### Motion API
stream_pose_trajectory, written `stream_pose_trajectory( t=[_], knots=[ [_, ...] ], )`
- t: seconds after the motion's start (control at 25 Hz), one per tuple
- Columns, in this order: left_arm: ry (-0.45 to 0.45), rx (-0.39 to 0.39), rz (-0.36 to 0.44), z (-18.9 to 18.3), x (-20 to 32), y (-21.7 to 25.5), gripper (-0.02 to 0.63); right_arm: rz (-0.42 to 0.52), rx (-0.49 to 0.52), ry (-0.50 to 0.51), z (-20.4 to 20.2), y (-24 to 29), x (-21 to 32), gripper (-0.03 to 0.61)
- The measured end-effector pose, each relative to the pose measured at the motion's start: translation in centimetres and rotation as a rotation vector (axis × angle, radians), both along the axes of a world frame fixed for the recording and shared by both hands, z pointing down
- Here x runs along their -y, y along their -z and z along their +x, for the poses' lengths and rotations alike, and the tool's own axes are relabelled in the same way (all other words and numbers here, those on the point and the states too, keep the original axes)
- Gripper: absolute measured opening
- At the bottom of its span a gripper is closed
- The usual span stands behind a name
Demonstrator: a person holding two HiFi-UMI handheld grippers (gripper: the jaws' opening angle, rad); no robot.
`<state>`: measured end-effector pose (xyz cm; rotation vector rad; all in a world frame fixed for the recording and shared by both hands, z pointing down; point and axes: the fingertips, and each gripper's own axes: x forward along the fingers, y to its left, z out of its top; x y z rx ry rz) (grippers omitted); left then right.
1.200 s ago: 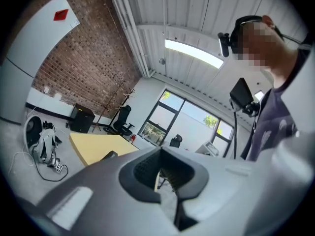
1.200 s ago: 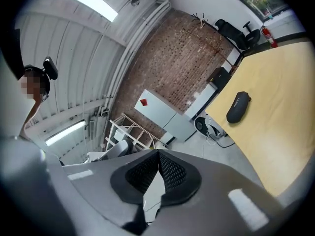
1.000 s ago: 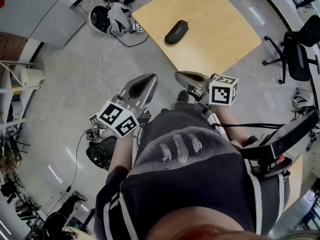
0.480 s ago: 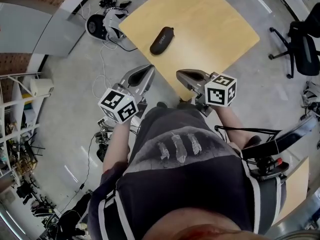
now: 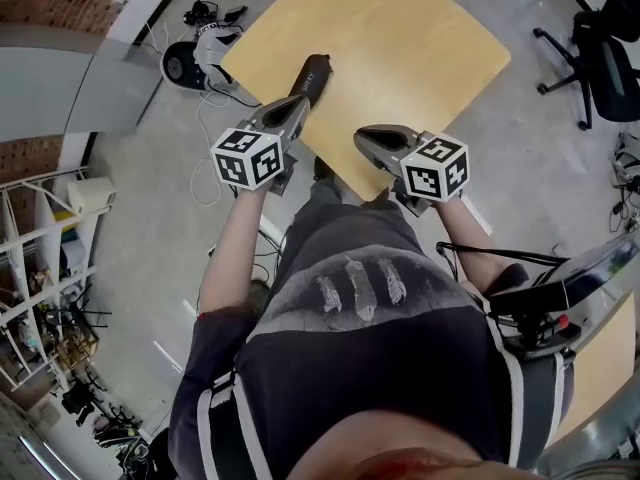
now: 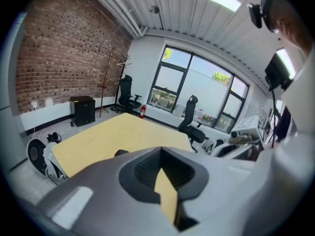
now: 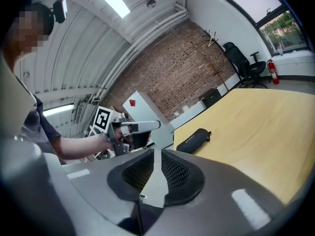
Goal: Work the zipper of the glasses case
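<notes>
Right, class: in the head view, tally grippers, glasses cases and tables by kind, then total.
Grippers: 2, left gripper and right gripper, whose fingers have just been opening with nothing between them
Glasses case: 1
Table: 1
Total: 4

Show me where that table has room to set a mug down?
Nearly all of the table is bare: everything from the case across to the right and far edges. It is tight at the left edge, where the case lies and the left hand-held gripper hangs close. The floor beyond that edge holds gear.
</notes>
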<state>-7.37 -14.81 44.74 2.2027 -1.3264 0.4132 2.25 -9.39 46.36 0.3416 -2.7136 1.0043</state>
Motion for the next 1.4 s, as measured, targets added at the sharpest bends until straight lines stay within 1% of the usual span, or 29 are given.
stream_pose_trajectory(
  t=[0.12, 0.28, 0.48, 0.56, 0.68, 0.84, 1.04, 1.16, 1.4],
  knots=[
    [-0.041, 0.052, -0.045, -0.8, 1.8, -2.4, 0.0, 0.043, -0.067, 0.019, -0.9, -1.2, 0.5, 0.108],
    [-0.084, 0.075, -0.075, -1.3, 3.4, -4.9, 0.0, 0.168, -0.226, 0.057, -1.8, -3.3, 2.1, 0.124],
    [-0.14, 0.053, -0.092, -2.0, 4.6, -7.5, 0.0, 0.347, -0.439, 0.087, -3.9, -6.7, 6.2, 0.129],
    [-0.156, 0.03, -0.097, -2.3, 5.1, -8.1, 0.0, 0.396, -0.522, 0.104, -4.6, -8.3, 7.9, 0.129],
    [-0.174, -0.013, -0.113, -2.7, 5.9, -9.0, 0.0, 0.451, -0.601, 0.118, -5.8, -10.1, 10.7, 0.132],
    [-0.206, -0.036, -0.132, -3.1, 6.5, -9.9, 0.0, 0.494, -0.676, 0.151, -7.1, -12.4, 13.3, 0.133],
    [-0.262, -0.021, -0.146, -2.8, 6.5, -10.9, 0.0, 0.518, -0.735, 0.182, -7.6, -14.8, 14.7, 0.144],
    [-0.276, -0.016, -0.157, -2.7, 6.8, -11.4, 0.0, 0.536, -0.754, 0.222, -8.0, -15.5, 15.1, 0.16],
    [-0.283, -0.009, -0.198, -2.8, 6.5, -12.7, 0.0, 0.559, -0.769, 0.273, -9.0, -16.9, 15.6, 0.16]
  ],
)
